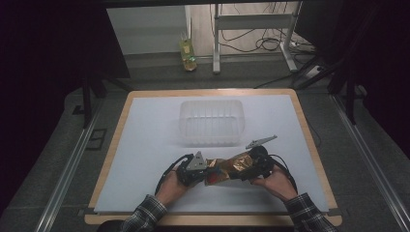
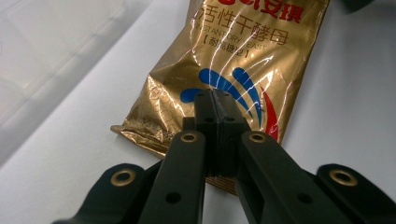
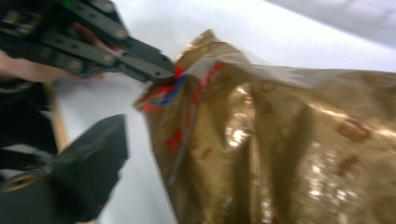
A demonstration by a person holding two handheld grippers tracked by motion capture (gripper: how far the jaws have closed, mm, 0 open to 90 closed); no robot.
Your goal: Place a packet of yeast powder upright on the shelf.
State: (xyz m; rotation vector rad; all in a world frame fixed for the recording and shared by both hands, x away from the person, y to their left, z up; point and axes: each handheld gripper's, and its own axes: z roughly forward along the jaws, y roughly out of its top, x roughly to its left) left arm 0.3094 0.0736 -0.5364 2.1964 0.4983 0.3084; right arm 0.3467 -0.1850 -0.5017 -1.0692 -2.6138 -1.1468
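Observation:
A gold foil yeast packet (image 1: 228, 169) with blue and red print hangs between my two grippers near the table's front edge. My left gripper (image 2: 215, 97) is shut on the crimped bottom seam of the packet (image 2: 224, 56); it is also in the high view (image 1: 203, 170), and its black tips (image 3: 161, 73) pinch the packet's corner in the right gripper view. My right gripper (image 1: 247, 166) sits at the packet's other end. Its one visible finger (image 3: 88, 168) stands a little apart from the foil (image 3: 289, 149), which hides the other side.
A clear plastic tub (image 1: 211, 122) stands on the white sheet (image 1: 145, 145) behind the grippers, also seen in the left gripper view (image 2: 42, 51). The wooden table edge (image 1: 111, 154) frames the sheet. A yellow bottle (image 1: 187, 54) stands on the floor beyond.

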